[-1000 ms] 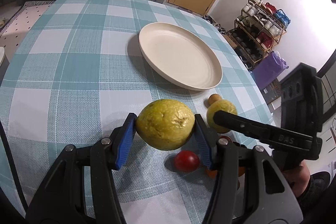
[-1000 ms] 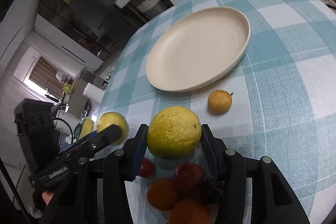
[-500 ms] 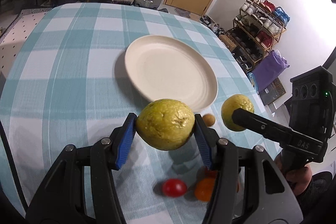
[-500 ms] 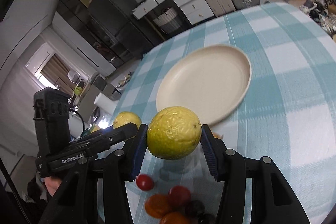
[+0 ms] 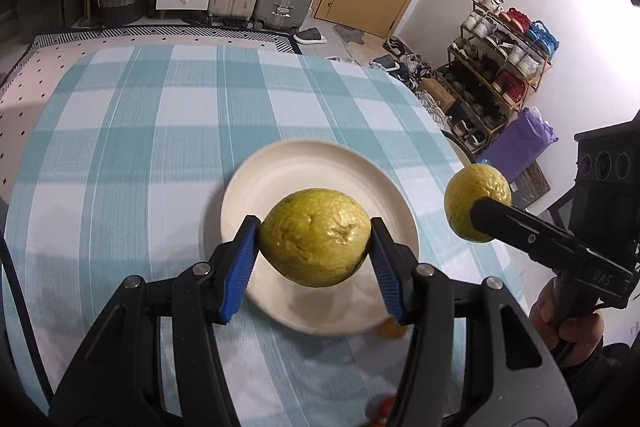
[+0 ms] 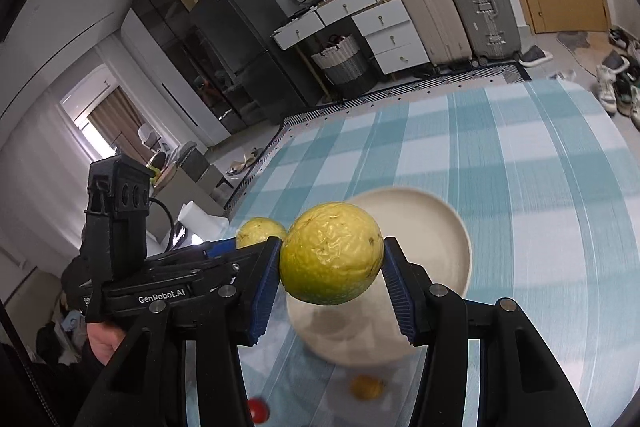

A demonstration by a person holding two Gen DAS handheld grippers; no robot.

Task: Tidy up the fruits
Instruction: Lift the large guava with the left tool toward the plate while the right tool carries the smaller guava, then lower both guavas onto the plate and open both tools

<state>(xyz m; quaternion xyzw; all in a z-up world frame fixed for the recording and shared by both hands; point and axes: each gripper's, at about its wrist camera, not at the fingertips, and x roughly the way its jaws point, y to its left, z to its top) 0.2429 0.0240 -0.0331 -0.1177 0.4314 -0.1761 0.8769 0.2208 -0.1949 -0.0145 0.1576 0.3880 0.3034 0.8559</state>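
1. Two wrinkled yellow-green round fruits now lifted clear of cloth vs 1 s ago: left gripper (image 5: 314,253) clamped on one fruit (image 5: 314,237), right gripper (image 6: 330,273) clamped on other fruit (image 6: 331,253).
2. Both now poised above round cream plate (image 5: 256,195), so prob. ready to lower and release.
3. Plate bare, plenty of room; checked teal-white tablecloth (image 5: 120,147) wide open on far side.
4. Near plate rim: small orange-yellow fruit (image 6: 366,387) and red cherry tomato (image 6: 257,409); keep clear.
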